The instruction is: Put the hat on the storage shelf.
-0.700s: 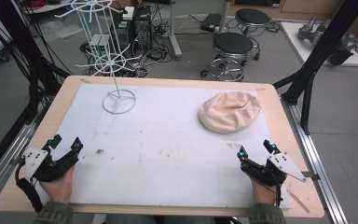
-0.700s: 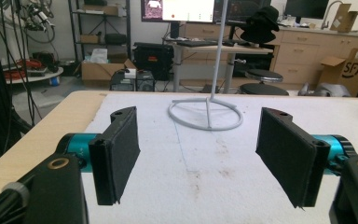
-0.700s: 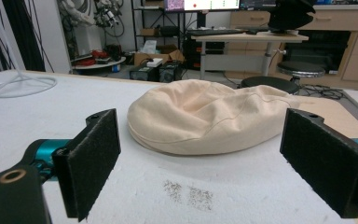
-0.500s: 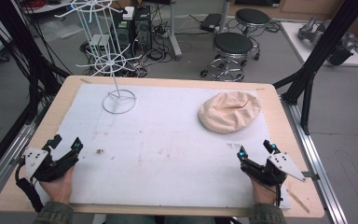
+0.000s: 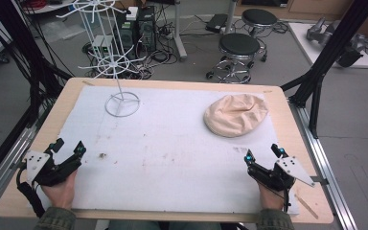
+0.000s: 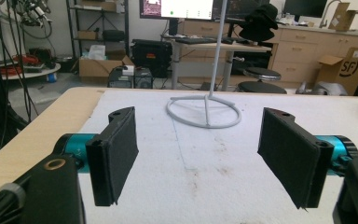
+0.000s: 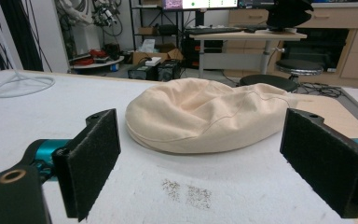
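Observation:
A cream fabric hat [image 5: 236, 115] lies flat on the white mat at the right rear of the table; in the right gripper view the hat [image 7: 205, 119] sits a short way beyond the jaws. A white wire rack [image 5: 120, 76] stands at the left rear, and its ring base [image 6: 204, 111] lies ahead of the left jaws. My left gripper [image 5: 67, 147] rests at the front left, open, with nothing between its pads. At the front right my right gripper [image 5: 264, 153] is open and empty too.
The white mat [image 5: 172, 143] covers most of the wooden table [image 5: 72, 91]. Small dark stains mark the mat near the left gripper and ahead of the right one. Black stools [image 5: 239, 45], cables and black frame legs stand beyond the table's far edge.

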`<state>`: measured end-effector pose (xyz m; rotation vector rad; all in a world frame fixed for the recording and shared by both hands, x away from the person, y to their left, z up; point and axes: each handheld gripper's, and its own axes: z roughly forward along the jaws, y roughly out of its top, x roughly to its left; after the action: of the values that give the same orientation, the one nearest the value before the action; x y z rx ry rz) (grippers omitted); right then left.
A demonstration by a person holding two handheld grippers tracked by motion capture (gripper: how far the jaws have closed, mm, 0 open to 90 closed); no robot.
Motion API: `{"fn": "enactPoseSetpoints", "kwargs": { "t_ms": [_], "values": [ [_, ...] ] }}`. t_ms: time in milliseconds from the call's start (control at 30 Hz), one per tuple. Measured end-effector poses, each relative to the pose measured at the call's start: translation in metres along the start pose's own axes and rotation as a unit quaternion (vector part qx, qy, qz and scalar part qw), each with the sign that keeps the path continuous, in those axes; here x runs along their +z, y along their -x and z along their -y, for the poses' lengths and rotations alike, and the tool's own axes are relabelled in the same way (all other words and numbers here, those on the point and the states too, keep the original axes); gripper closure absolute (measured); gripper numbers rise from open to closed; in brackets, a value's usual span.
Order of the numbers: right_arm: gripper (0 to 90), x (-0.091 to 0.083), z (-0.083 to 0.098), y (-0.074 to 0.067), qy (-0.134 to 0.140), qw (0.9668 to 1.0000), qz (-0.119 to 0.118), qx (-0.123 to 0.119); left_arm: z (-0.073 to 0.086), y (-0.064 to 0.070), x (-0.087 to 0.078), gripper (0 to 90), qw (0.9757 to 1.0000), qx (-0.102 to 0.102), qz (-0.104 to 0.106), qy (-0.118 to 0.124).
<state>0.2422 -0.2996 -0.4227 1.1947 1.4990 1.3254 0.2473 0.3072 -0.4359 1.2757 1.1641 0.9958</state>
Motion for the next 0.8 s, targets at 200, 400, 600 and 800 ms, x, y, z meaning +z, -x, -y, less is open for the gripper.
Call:
{"fn": "enactPoseSetpoints", "kwargs": {
  "t_ms": [200, 400, 600, 800],
  "values": [
    [11.0, 0.0004, 0.0001, 0.0000, -0.001, 1.0000, -0.001, 0.000, -0.0001, -0.0003, 0.0004, 28.2, 1.0000, -0.001, 0.000, -0.002],
    [11.0, 0.0000, 0.0000, 0.0003, 0.000, 1.0000, 0.003, 0.002, -0.0006, -0.0001, 0.0009, 28.2, 1.0000, -0.006, 0.000, -0.005],
    [10.9, -0.0018, -0.0007, 0.0002, 0.007, 0.9999, 0.010, -0.004, -0.0014, 0.0008, -0.0009, 28.2, 1.0000, -0.005, -0.001, -0.003],
    [9.0, 0.0072, -0.0004, 0.0045, 0.004, 1.0000, -0.001, 0.000, -0.0008, 0.0008, 0.0005, 28.2, 1.0000, -0.003, -0.001, -0.005]
  ]
}}
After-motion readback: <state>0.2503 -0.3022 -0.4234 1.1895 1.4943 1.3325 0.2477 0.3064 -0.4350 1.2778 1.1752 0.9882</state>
